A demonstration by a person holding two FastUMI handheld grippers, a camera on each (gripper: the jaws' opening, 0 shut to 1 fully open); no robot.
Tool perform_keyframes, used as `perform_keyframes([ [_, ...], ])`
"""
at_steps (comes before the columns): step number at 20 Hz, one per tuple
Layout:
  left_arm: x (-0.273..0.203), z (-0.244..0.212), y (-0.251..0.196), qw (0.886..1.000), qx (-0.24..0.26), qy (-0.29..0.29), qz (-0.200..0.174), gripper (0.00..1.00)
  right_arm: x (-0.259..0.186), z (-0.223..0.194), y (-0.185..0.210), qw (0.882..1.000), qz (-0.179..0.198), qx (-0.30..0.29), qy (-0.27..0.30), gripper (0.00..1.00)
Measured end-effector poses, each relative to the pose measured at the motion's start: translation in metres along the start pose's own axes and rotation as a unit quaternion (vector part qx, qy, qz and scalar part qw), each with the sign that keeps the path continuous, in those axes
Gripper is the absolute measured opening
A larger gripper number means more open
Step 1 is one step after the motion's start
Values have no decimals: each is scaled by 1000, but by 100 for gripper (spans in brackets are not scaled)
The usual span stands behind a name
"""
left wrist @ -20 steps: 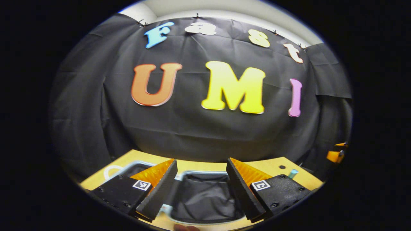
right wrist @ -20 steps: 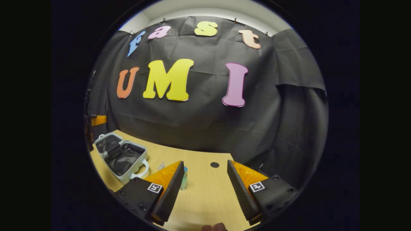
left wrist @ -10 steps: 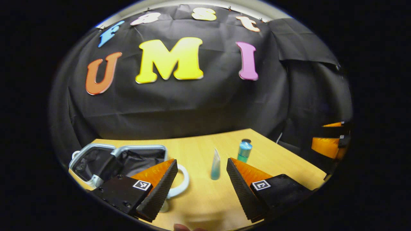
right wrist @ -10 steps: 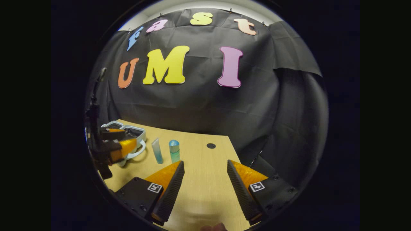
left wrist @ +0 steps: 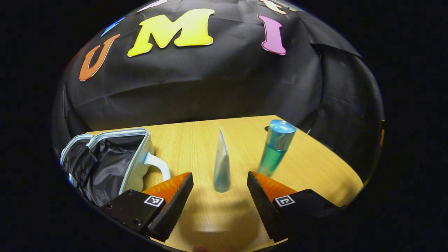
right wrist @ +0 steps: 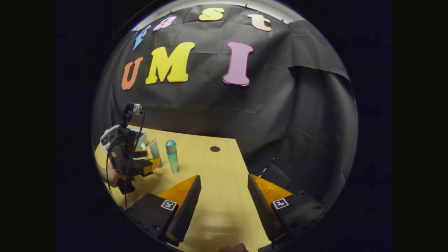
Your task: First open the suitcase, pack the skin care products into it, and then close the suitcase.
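A pale tube [left wrist: 221, 164] stands upright on its cap on the wooden table [left wrist: 196, 136], just ahead of my open left gripper [left wrist: 219, 203] and centred between its fingers, not touched. A teal bottle [left wrist: 275, 148] with a blue cap stands to its right. The small suitcase [left wrist: 108, 159] lies open at the left, its dark lining showing, white handle toward the tube. In the right gripper view, my right gripper [right wrist: 224, 206] hangs open over bare table; farther left stand the tube [right wrist: 154, 152] and the bottle [right wrist: 172, 156], with the left gripper [right wrist: 147, 162] beside them and the suitcase [right wrist: 108, 134] behind.
The black cloth wall closes off the back of the table. A small dark hole [right wrist: 215, 148] sits in the tabletop behind the bottle. A hand [right wrist: 112, 175] holds the left gripper, with a cable hanging from it. The table's right edge [right wrist: 245, 168] drops off near my right gripper.
The left gripper swung right from over the open suitcase and moved in on the tube, which now stands between its fingers' line. The right gripper drew back from the products, staying open.
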State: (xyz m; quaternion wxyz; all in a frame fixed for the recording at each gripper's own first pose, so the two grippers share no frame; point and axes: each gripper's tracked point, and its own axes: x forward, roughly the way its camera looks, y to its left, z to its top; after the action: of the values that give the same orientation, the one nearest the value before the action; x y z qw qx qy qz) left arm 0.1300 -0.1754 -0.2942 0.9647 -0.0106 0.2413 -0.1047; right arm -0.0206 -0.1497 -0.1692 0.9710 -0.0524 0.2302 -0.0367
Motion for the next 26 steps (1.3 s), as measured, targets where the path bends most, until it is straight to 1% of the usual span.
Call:
perform_keyframes([
  [2,12,-3,2,1000,-4,10,-3,98,1,-3,-3,1000,-5,-2,4,79],
  [4,23,-6,2,1000,-2,19,-9,96,1,-5,-3,1000,-7,-4,8,80],
  [6,29,-11,4,1000,7,29,-10,90,2,-6,0,1000,-6,-5,10,80],
  [7,31,-15,3,999,5,37,-13,80,3,-6,2,1000,-6,-6,10,80],
  [9,34,-27,0,998,-1,55,-24,67,5,-1,8,1000,-2,-8,6,80],
  [10,33,-28,-1,998,-3,60,-27,63,7,0,10,1000,-1,-10,6,80],
  [11,35,-26,-2,998,-4,55,-30,59,10,0,13,1000,-1,-11,6,80],
  [12,37,-25,-1,998,-3,53,-30,63,12,0,15,1000,0,-10,6,80],
  [13,35,-25,-1,997,-8,62,-33,43,16,-1,18,1000,3,-9,7,80],
  [15,19,-22,-4,996,-31,71,-40,41,30,-7,29,1000,14,-10,11,80],
  [16,5,-13,-1,996,-39,67,-39,41,40,-12,41,999,31,-3,19,79],
  [17,-11,-2,4,997,-46,58,-35,32,53,-19,59,998,52,9,30,80],
  [18,-33,7,12,997,-53,48,-29,40,66,-26,79,996,72,20,44,80],
  [21,-94,20,38,997,-70,39,-13,39,104,-39,134,991,109,41,64,80],
  [24,-134,20,63,996,-76,40,9,39,132,-42,174,988,130,44,67,80],
  [26,-151,16,79,994,-91,47,29,39,148,-43,193,987,138,41,68,79],
])
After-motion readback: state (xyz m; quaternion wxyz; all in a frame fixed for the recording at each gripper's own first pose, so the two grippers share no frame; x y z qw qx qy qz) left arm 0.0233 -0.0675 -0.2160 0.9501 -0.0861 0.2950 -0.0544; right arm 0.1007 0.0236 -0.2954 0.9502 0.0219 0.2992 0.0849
